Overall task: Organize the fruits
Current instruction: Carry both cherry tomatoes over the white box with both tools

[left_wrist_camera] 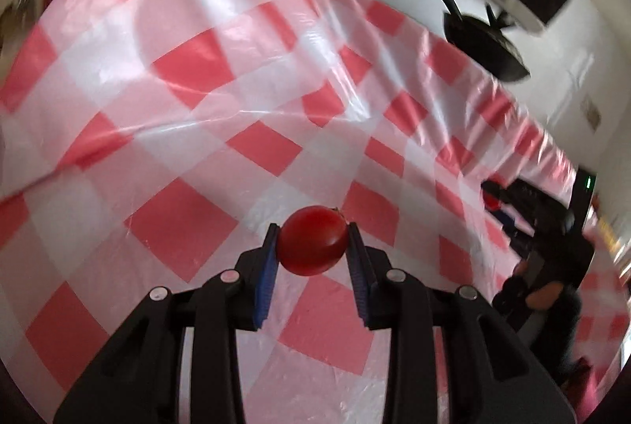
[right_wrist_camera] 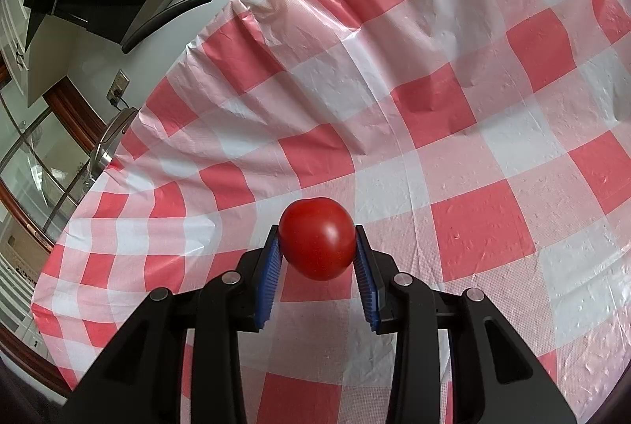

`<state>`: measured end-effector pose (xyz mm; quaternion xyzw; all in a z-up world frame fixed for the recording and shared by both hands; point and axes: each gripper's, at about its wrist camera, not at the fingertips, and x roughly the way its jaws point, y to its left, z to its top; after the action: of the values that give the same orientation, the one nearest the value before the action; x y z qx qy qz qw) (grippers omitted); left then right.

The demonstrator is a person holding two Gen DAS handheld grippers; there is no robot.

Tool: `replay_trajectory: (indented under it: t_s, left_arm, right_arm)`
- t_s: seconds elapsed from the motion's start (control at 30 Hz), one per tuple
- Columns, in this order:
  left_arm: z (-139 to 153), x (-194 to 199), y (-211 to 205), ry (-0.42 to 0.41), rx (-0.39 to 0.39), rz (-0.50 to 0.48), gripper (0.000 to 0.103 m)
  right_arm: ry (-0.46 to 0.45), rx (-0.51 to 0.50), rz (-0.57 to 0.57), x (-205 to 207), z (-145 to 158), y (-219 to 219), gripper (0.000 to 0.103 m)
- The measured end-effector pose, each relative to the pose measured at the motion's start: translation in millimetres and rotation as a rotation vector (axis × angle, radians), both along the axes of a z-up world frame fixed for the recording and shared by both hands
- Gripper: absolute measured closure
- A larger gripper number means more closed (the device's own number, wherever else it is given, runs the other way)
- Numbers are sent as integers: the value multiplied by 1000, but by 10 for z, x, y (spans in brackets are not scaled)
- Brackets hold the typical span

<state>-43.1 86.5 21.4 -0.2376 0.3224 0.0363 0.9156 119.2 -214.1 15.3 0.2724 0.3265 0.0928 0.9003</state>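
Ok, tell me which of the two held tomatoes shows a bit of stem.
The tomato in the left hand-held gripper: a small dry stem nub shows at its upper right. The tomato in the right hand-held gripper shows only smooth red skin.

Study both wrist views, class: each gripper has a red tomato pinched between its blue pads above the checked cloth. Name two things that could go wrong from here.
1. The left gripper and right gripper each pinch a round, smooth tomato near the fingertips; it might squirt out, or bruise if squeezed harder.
2. The plastic tablecloth is wrinkled and slick; a tomato set down could roll away.
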Motion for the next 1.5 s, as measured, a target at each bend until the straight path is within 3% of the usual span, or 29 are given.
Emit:
replay_trajectory:
  t_s: [0.23, 0.47, 0.57, 0.67, 0.8, 1.07, 1.3, 1.5]
  left_arm:
    - [-25, 62, 20, -21, -47, -36, 69]
    - [-47, 34, 165, -36, -144, -24, 69]
    - [-34, -66, 197, -29, -150, -3, 69]
    - [14, -443, 259, -49, -176, 15, 69]
    - [93, -1110, 390, -78, -145, 37, 69]
    - [140, -2288, 873, -92, 22, 118, 69]
    - [-149, -3094, 1394, -38, 62, 231, 69]
    - [-509, -3628, 1744, 50, 38, 334, 69]
  right_arm:
    - [-2, 2, 6, 11, -10, 0, 67]
    - [-12, 19, 37, -8, -7, 5, 67]
    - [63, -23, 70, -134, -25, 101, 67]
    - [56, 2, 136, -629, 61, 237, 67]
    - [27, -23, 253, -1277, 192, 563, 67]
    - [19, -112, 490, -2336, 268, 1418, 67]
    - [-41, -241, 736, -3164, 273, 2151, 67]
    - [-100, -320, 951, -3746, 162, 2689, 67]
